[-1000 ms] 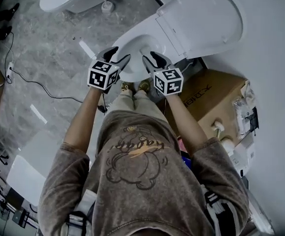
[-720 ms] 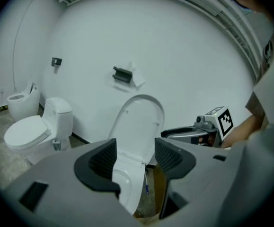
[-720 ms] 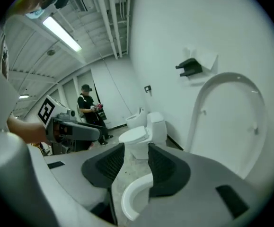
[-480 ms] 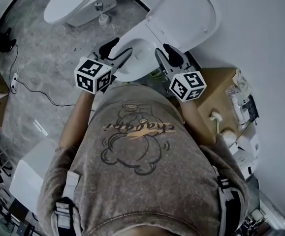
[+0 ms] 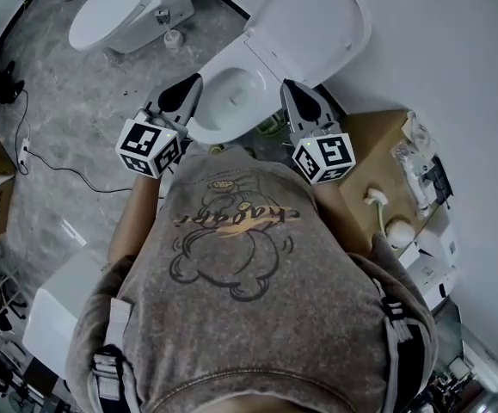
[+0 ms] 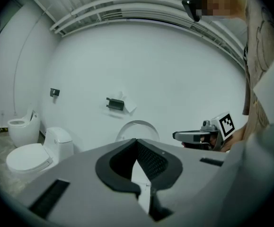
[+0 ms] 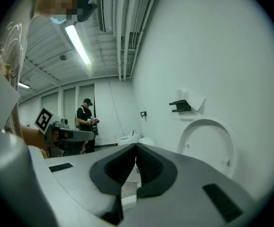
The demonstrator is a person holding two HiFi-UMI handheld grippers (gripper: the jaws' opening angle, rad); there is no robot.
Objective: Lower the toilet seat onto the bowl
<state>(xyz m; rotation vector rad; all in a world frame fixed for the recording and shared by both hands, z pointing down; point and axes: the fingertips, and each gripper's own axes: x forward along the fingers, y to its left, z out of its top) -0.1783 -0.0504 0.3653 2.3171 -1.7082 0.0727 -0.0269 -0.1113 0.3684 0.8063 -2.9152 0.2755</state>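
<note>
The white toilet has its seat and lid (image 5: 317,24) raised against the wall, above the open bowl (image 5: 231,101). My left gripper (image 5: 194,82) hangs at the bowl's left rim and my right gripper (image 5: 287,85) at its right rim. Both are shut, with nothing between the jaws and apart from the seat. In the left gripper view the shut left gripper (image 6: 137,141) points at the upright seat (image 6: 137,128), with the right gripper (image 6: 198,136) beside it. In the right gripper view the shut right gripper (image 7: 136,146) faces the wall, the seat (image 7: 207,143) to its right.
A second toilet (image 5: 115,11) stands at the far left on the grey floor. A cardboard box (image 5: 378,157) with fittings sits right of the bowl. A cable (image 5: 59,166) runs over the floor. A paper holder (image 7: 181,106) hangs above the seat. A person (image 7: 84,122) stands far back.
Both grippers went from open to shut. They moved apart, from close together in front of the bowl to one at each side of it.
</note>
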